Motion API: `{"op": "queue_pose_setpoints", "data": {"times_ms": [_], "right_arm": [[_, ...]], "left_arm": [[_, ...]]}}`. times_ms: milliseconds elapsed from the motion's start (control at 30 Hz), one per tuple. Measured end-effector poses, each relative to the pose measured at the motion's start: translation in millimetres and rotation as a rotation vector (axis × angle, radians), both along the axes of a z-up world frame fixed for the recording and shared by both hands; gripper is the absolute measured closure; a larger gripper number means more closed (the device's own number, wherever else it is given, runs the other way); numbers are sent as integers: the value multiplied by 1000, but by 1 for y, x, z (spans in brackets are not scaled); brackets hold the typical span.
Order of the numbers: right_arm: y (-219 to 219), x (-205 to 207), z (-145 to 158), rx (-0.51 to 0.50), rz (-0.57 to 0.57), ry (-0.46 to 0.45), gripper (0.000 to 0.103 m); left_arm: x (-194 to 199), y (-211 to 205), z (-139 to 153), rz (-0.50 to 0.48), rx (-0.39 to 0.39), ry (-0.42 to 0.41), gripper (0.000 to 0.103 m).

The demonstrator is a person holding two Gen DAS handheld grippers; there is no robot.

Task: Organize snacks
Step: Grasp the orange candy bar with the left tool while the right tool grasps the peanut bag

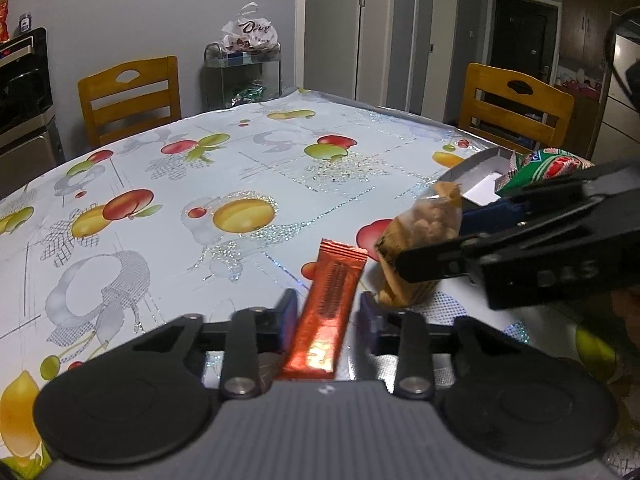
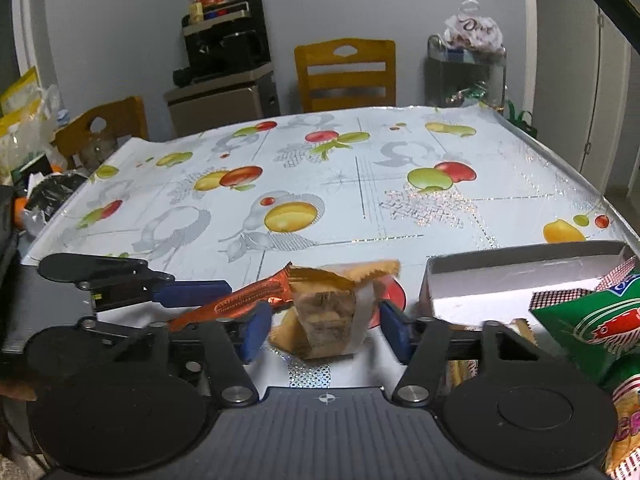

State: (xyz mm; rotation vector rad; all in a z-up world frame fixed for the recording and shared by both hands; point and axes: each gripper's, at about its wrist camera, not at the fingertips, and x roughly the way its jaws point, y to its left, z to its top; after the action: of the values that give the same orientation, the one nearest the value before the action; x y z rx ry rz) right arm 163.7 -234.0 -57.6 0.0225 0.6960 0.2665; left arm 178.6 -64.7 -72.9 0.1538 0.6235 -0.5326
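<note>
An orange-red foil stick packet (image 1: 330, 308) lies on the fruit-print tablecloth between the blue pads of my left gripper (image 1: 328, 322), which is open around it without touching. It also shows in the right wrist view (image 2: 240, 300). A tan, clear-windowed snack packet (image 2: 324, 312) stands between the blue pads of my right gripper (image 2: 326, 332), which is open around it with gaps on both sides. The same packet (image 1: 420, 240) shows in the left wrist view with the right gripper (image 1: 460, 236) around it. A grey-white open box (image 2: 516, 280) sits to the right.
A green snack bag (image 2: 596, 320) and other packets (image 2: 628, 420) lie by the box at the right. Wooden chairs (image 1: 128, 96) stand around the table (image 1: 240, 168). A metal rack with a plastic bag (image 1: 248, 36) stands behind. The table edge is at the far side.
</note>
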Motion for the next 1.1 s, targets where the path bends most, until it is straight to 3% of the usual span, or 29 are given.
{"op": "queue_pose_setpoints", "data": {"times_ms": [67, 200, 267, 533, 900, 1100], "right_arm": [[0, -1, -1, 10, 0, 0, 62], [-2, -7, 1, 8, -2, -11, 63], [-2, -11, 4, 2, -1, -26, 69], [-3, -31, 15, -4, 23, -88, 70], [-31, -82, 33, 47, 57, -129, 70], [-51, -117, 42, 52, 88, -161, 70]], "left_arm": [[-1, -1, 0, 1, 4, -5, 83], [-2, 0, 0, 5, 3, -5, 84], [-2, 0, 0, 9, 2, -5, 84], [-7, 1, 1, 34, 16, -19, 85], [-41, -7, 21, 66, 42, -84, 85], [-70, -14, 38, 60, -10, -87, 85]]}}
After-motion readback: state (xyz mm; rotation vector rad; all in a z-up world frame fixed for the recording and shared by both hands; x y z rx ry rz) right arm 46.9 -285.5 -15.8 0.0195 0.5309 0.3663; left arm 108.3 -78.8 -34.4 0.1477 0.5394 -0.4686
